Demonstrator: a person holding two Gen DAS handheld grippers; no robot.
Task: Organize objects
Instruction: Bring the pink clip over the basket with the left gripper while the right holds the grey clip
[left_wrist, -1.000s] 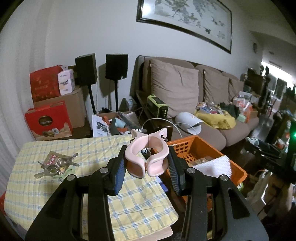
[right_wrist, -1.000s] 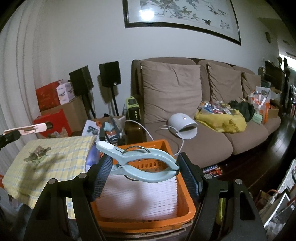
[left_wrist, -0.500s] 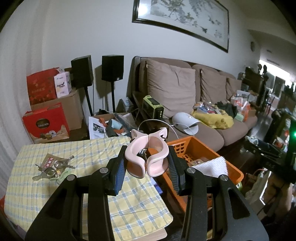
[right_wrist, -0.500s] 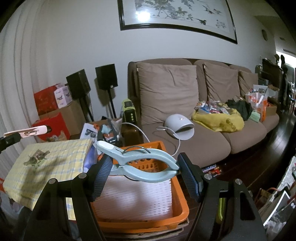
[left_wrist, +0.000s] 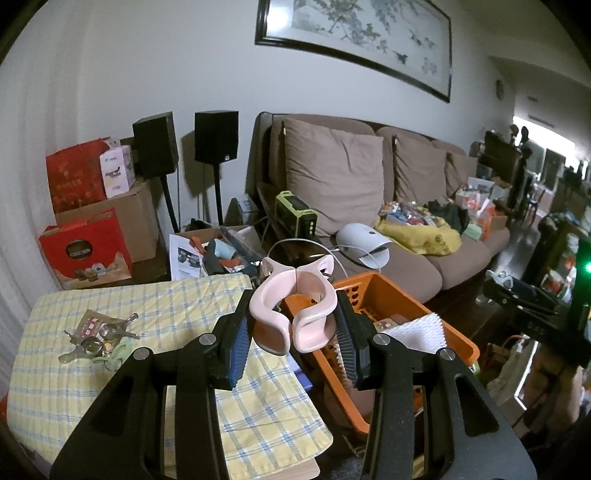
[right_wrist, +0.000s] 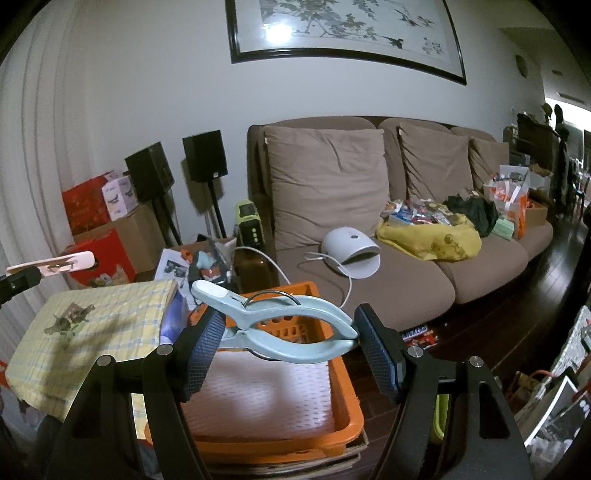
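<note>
My left gripper (left_wrist: 293, 326) is shut on a pink plastic clip (left_wrist: 291, 310), held above the gap between the yellow checked cloth (left_wrist: 155, 310) and the orange basket (left_wrist: 417, 306). In the right wrist view, my right gripper (right_wrist: 288, 334) is shut on a pale blue spring clip (right_wrist: 284, 328) lying crosswise between its pads, above the orange basket (right_wrist: 349, 402). A white mesh liner (right_wrist: 258, 387) covers the basket's floor. Several more clips (left_wrist: 98, 336) lie in a small heap on the cloth. The pink clip (right_wrist: 61, 263) shows at that view's left edge.
A brown sofa (right_wrist: 369, 288) behind the basket carries a white dome-shaped device (right_wrist: 351, 251), a yellow bag (right_wrist: 432, 240) and clutter. Two black speakers on stands (left_wrist: 216, 136), red gift boxes (left_wrist: 85, 251) and cardboard boxes stand by the wall. Loose items lie on the dark floor at right.
The left gripper with the pink clip has drifted slightly, so the room sits a little further left in its view. Both grips are unchanged. The right gripper has barely moved.
</note>
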